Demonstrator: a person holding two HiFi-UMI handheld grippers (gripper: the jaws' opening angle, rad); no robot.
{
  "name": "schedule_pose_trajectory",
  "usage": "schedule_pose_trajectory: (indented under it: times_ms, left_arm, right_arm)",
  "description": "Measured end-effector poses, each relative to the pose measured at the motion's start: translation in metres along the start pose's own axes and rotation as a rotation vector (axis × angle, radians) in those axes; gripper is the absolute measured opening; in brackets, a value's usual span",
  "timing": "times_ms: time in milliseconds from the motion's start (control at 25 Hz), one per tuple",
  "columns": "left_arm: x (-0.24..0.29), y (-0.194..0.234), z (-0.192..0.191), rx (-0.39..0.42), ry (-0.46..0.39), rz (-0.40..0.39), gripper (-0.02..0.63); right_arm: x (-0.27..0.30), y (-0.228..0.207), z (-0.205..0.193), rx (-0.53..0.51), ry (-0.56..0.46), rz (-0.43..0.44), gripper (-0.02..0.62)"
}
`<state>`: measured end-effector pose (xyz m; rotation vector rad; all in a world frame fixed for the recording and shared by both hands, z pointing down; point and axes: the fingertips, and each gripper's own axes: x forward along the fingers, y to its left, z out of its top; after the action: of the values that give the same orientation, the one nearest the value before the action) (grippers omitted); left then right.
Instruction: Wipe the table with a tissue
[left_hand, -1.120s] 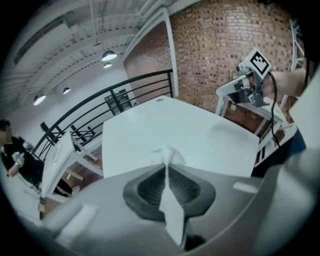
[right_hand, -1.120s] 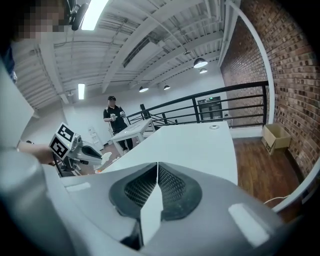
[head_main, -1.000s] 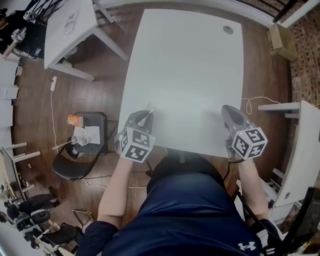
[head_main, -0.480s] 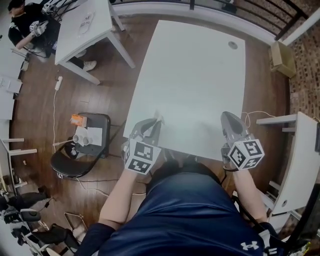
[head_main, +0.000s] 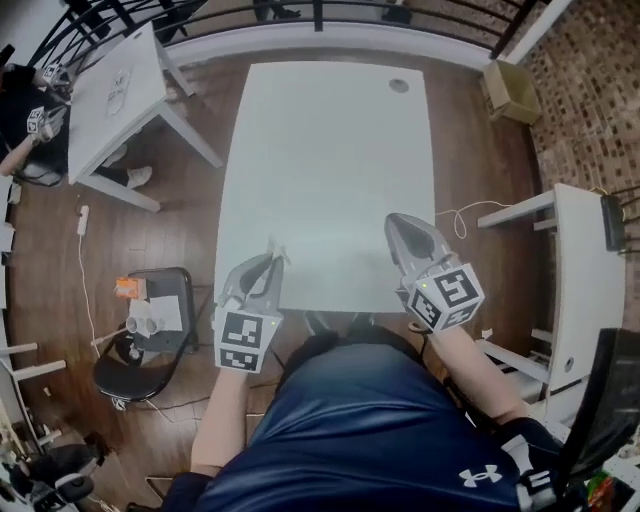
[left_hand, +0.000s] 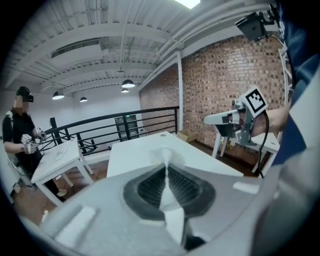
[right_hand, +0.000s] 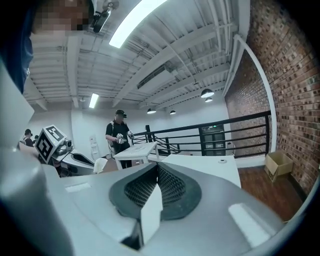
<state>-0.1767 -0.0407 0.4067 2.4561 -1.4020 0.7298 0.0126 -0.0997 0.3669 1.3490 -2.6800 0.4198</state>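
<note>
Both your grippers have lifted off the table (head_main: 330, 150) since a second ago and now hang over its near edge. The left gripper (head_main: 268, 268) is clenched on the tissue (left_hand: 169, 157): a white strip is pinched between the pads and sticks out past the tips, clear of the tabletop. The right gripper (head_main: 403, 232) is closed on nothing, jaws together. The grippers are well apart, one towards each front corner. A chair (head_main: 150, 320) with cups on it sits left of the table, and a second white table (head_main: 120, 95) stands further back.
</note>
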Motion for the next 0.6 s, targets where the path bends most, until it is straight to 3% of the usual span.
schedule_pose_trajectory:
  times_ms: [280, 600]
  left_arm:
    - [-0.003, -0.009, 0.017, -0.112, -0.028, -0.011, 0.014]
    - [0.012, -0.017, 0.026, -0.129, -0.053, -0.027, 0.014]
  right_arm:
    - [0.001, 0.000, 0.013, 0.009, -0.027, 0.011, 0.012]
    - [0.000, -0.014, 0.019, 0.024, -0.040, -0.002, 0.012]
